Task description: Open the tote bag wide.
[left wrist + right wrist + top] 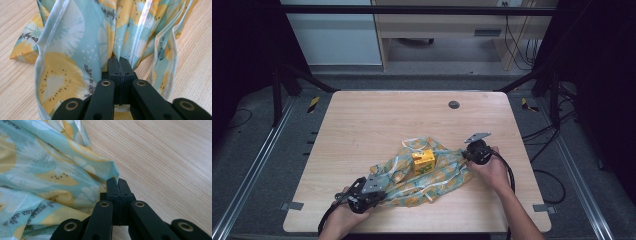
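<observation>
On the counter [362, 125], our left gripper [384, 195] pinches one end of the patterned cloth [442, 175]. Our right gripper [463, 155] clamps the opposite end. Between them sits a yellow carton [423, 161].

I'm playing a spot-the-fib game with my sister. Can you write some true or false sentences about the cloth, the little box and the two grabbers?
1. Both grippers pinch the cloth. True: the left gripper and the right gripper are each shut on an edge of it.
2. The small yellow box stands on the bare wood beside the cloth. False: it sits on the cloth, near its middle.
3. The cloth has a pattern of yellow fruit slices on light blue. True.
4. The cloth lies flat and smooth. False: it is bunched and wrinkled.
5. The table is wooden with a small round dark cap near its far edge. True.
6. The right gripper is wide open above the box. False: it is shut on the cloth's edge, beside the box.
</observation>
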`<state>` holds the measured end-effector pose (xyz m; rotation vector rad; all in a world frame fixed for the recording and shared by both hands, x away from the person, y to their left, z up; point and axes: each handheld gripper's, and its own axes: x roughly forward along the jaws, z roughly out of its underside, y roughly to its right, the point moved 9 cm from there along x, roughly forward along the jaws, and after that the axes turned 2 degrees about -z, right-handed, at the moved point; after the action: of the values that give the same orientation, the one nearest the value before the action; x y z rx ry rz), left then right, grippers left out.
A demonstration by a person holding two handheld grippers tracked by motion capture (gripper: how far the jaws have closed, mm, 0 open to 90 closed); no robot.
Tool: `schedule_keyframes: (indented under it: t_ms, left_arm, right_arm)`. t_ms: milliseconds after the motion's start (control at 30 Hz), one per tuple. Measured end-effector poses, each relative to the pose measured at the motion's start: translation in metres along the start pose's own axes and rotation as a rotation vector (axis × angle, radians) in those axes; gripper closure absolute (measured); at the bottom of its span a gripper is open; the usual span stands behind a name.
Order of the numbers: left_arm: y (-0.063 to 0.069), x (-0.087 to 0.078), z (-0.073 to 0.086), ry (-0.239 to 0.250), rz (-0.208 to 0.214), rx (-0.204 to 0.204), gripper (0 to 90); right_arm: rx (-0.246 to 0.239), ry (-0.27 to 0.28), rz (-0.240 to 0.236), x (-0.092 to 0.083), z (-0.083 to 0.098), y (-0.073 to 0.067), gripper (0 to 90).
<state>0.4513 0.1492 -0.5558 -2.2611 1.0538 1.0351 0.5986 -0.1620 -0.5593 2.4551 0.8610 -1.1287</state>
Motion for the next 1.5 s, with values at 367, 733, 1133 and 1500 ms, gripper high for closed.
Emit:
schedule_keyframes:
  t_ms: [367,733,1133,1500]
  left_arm:
    - [0.001,-0.018,-0.023,0.172,-0.029,-0.016,46.6]
    - [0.006,-0.046,-0.065,0.335,-0.052,-0.003,15.5]
    - [-0.081,-0.074,-0.062,0.337,-0.240,-0.147,7.5]
    - [-0.129,-0.069,-0.020,0.272,-0.315,-0.242,5.8]
  right_arm:
    - [0.015,0.125,0.025,-0.022,-0.015,0.009,60.8]
    - [0.034,0.260,0.044,-0.048,-0.037,0.006,26.0]
    - [0.113,0.337,0.125,-0.096,-0.030,0.014,9.7]
    - [0.149,0.340,0.155,-0.112,-0.005,0.016,7.7]
